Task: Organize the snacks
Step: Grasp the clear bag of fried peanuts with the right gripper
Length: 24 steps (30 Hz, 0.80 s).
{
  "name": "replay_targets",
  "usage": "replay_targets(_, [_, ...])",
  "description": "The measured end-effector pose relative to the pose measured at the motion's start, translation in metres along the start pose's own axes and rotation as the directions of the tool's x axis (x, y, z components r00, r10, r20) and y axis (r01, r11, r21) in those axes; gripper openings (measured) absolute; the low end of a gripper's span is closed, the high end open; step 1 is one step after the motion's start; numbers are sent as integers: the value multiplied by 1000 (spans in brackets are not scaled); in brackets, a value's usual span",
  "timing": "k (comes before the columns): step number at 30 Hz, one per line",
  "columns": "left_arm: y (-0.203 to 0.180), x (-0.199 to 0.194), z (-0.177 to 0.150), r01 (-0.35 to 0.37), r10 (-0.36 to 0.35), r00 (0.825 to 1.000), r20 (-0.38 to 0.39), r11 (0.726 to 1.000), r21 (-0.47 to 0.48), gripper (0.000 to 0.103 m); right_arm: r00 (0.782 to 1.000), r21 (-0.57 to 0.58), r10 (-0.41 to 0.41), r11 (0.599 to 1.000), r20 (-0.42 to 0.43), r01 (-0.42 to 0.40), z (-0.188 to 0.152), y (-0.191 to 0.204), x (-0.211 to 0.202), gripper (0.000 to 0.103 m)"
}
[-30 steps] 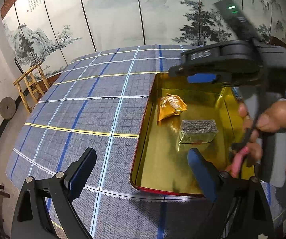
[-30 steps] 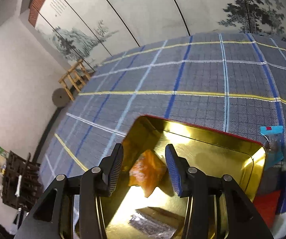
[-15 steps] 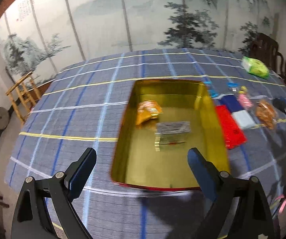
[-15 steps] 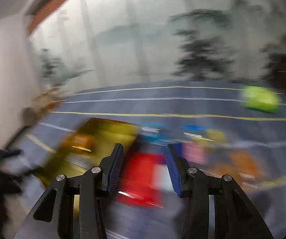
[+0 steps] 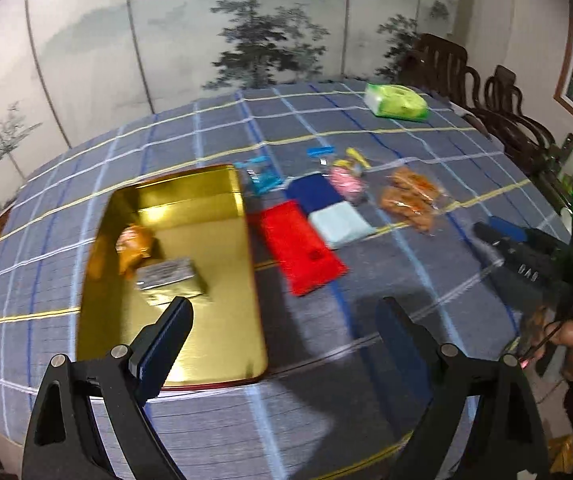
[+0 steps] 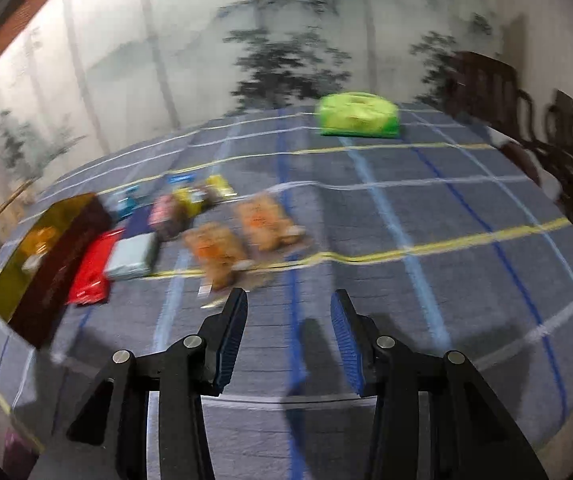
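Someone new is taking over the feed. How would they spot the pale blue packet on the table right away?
Start at the gold tin tray on the plaid tablecloth. Just to its right lies a flat red packet, and the pale blue packet sits against that packet's right side, below a dark blue one. It is the only light, plain, unprinted rectangle there; the orange snack bags lie further right.

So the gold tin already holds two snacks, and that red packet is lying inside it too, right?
Not quite. The gold tin does hold two snacks, but the red packet lies on the tablecloth just outside the tin's right wall, as the left wrist view shows.
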State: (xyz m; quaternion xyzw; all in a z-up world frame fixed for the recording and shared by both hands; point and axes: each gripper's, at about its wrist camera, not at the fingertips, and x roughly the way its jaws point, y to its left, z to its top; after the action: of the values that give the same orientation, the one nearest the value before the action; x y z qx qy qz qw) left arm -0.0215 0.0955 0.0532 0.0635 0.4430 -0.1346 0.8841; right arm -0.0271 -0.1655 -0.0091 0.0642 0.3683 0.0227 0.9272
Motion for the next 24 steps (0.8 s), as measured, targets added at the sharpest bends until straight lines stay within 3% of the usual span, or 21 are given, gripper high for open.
replay_targets(2, [-6,7,5,34,-34,999,-24,999,-9,91,999,-42,53,998,7,-53,-4,12,-2,45])
replay_targets(5, [-8,21,16,68,-72,995,-66,996,-54,91,999,-92,42,995,10,-41,-10,23,1,45])
replay_targets(9, [-16,36,28,124,-134,987,-88,986,-112,91,998,-53,65,996,-10,-65,-17,13,6,45])
replay_targets(15, [-42,48,26,94,-98,990,-106,995,-42,91,984,-62,173,983,-34,-174,8,11,15,45])
replay_targets(21, [-51,49,21,60,-58,993,-101,998,22,91,970,-243,222,940,-94,-239,30,43,51,45])
replay_targets(24, [-47,48,24,56,-54,994,-94,998,21,91,971,-291,207,928,-119,-233,39,51,72,45])
